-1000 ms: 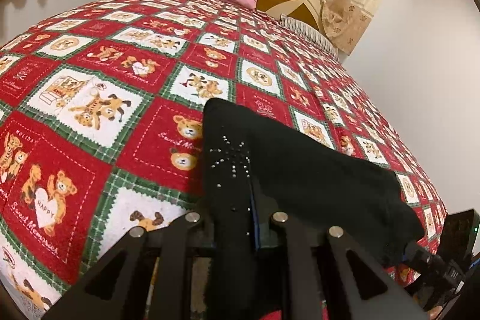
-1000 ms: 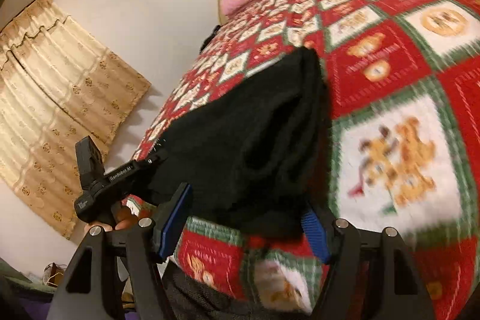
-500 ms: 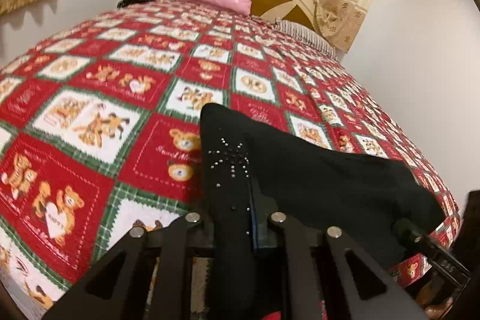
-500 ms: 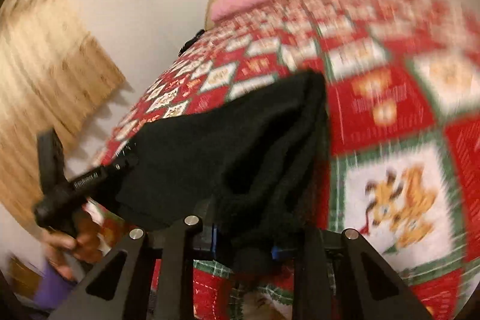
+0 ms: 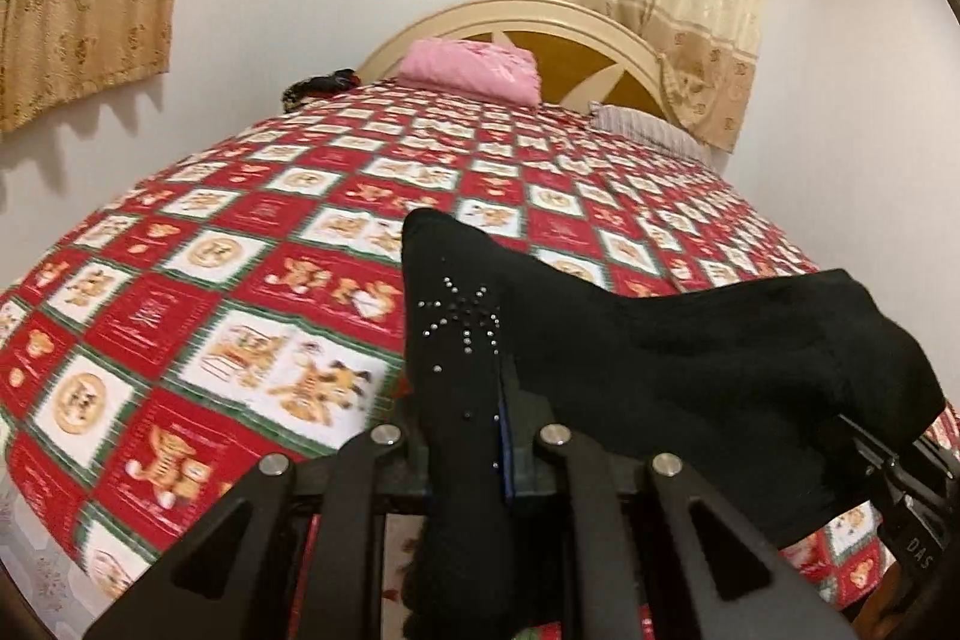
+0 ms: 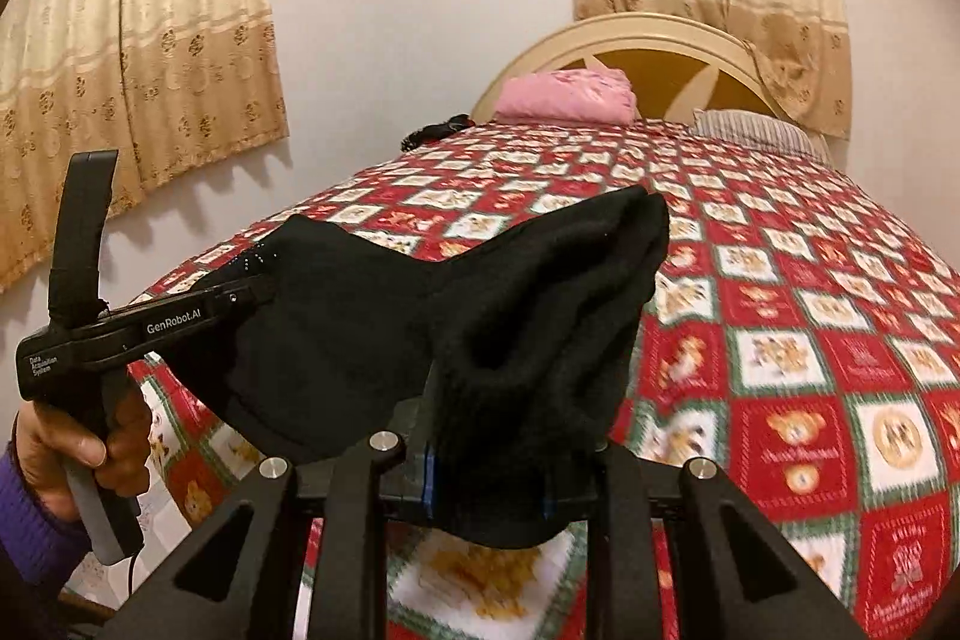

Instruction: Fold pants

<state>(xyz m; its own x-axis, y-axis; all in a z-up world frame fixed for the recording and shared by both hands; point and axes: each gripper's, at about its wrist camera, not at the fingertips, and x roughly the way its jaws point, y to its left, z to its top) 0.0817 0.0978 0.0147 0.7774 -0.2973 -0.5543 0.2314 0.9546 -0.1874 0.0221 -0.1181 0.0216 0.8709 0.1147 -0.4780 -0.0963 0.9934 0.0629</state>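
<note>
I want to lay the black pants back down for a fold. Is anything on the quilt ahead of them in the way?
Nothing visible. The pants hang between both grippers over bare quilt. The pink bundle and dark item lie far off by the headboard.

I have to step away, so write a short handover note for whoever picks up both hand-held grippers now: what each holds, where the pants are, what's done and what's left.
Left hand-held gripper: shut on the black pants, at the edge with the rhinestone starburst.
Right hand-held gripper: jaws have just been closing; now shut on a bunched edge of the pants.
Pants: held between both grippers, above the near part of the teddy-bear quilt.
Done: both edges gripped and raised.
Left: how far the folding has got cannot be told; probably lay the pants flat on the quilt, finish folding, release.
</note>
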